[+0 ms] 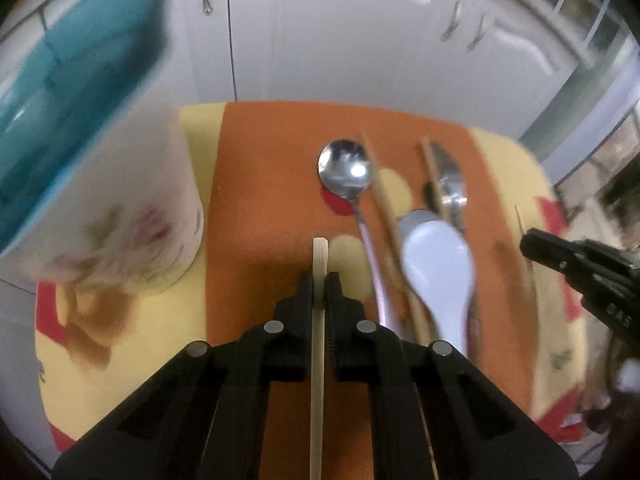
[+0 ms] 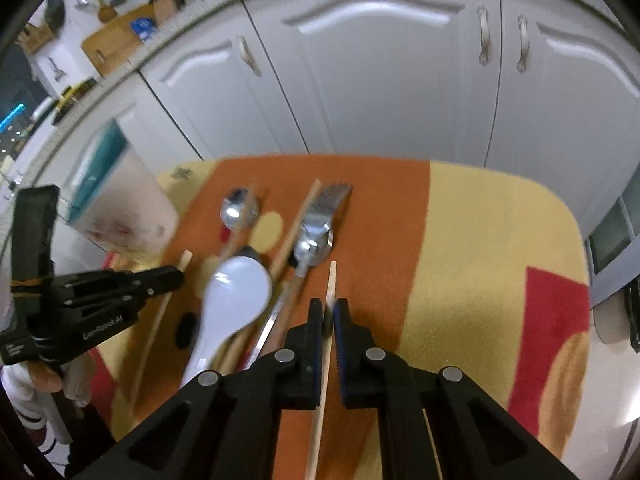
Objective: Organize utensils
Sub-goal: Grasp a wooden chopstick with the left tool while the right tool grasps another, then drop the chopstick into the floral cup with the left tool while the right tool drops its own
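My left gripper [image 1: 319,282] is shut on a bamboo chopstick [image 1: 319,360], held above the orange and yellow cloth [image 1: 260,184]. My right gripper [image 2: 329,307] is shut on a second bamboo chopstick [image 2: 324,364]. Between them on the cloth lie a metal spoon [image 1: 345,168], a white ceramic spoon [image 1: 438,264], a metal fork [image 1: 448,180] and another chopstick [image 1: 380,196]. A white cup with a teal inside [image 1: 80,140] stands at the left, close to the left gripper. The left gripper shows in the right wrist view [image 2: 176,278], the right one in the left wrist view [image 1: 528,242].
White cabinet doors [image 2: 380,80] stand behind the small cloth-covered table. The table's right part [image 2: 500,260] holds only the yellow and red cloth. A kitchen counter with boards and tools [image 2: 112,36] shows far left.
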Demonstrator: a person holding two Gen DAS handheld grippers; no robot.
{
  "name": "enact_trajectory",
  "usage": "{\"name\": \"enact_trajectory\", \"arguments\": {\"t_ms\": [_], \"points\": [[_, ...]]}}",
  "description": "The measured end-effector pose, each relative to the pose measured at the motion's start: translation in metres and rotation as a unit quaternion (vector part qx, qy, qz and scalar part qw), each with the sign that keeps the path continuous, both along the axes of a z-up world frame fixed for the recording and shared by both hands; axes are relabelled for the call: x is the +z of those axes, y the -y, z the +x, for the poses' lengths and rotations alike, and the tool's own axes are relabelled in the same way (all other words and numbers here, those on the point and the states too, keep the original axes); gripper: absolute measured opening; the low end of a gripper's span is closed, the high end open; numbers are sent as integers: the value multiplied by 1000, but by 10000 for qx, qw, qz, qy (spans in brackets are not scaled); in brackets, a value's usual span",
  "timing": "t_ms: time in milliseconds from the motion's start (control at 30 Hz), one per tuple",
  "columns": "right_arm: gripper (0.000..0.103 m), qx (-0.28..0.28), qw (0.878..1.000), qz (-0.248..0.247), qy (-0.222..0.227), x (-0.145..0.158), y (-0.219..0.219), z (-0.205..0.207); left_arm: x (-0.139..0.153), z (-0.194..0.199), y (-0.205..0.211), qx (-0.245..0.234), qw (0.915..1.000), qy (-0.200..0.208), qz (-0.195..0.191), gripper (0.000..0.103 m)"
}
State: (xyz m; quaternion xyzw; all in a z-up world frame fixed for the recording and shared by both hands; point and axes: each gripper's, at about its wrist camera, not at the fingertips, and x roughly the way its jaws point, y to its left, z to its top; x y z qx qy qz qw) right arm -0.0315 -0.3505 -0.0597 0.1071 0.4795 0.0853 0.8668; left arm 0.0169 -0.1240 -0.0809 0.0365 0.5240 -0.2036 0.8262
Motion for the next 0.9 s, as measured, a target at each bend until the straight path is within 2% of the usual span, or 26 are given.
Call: {"name": "enact_trajectory", "arguments": {"t_ms": [100, 333, 533, 700, 800, 900], "points": [[5, 17, 9997, 39, 226, 19, -2, -13, 24, -13, -19, 4, 9991, 120, -416, 5], [5, 92, 9976, 89, 677, 59, -11, -42, 73, -31, -44, 123, 9950, 483, -870, 5], [5, 293, 9936, 184, 1072, 100, -28, -49, 122, -41, -59, 176, 9885, 930, -1176, 5], [5, 558, 9858, 411, 1532, 147, -49, -40, 165, -21, -85, 573, 9772, 1423, -1466, 5], [5, 704, 9801, 488, 1793, 173, -66, -26, 182, -3, -101, 848, 9701, 1727, -1479, 5], [5, 848, 9741, 508, 2032, 197, -84, -10, 188, 23, -113, 1073, 9663, 1802, -1490, 5]]}}
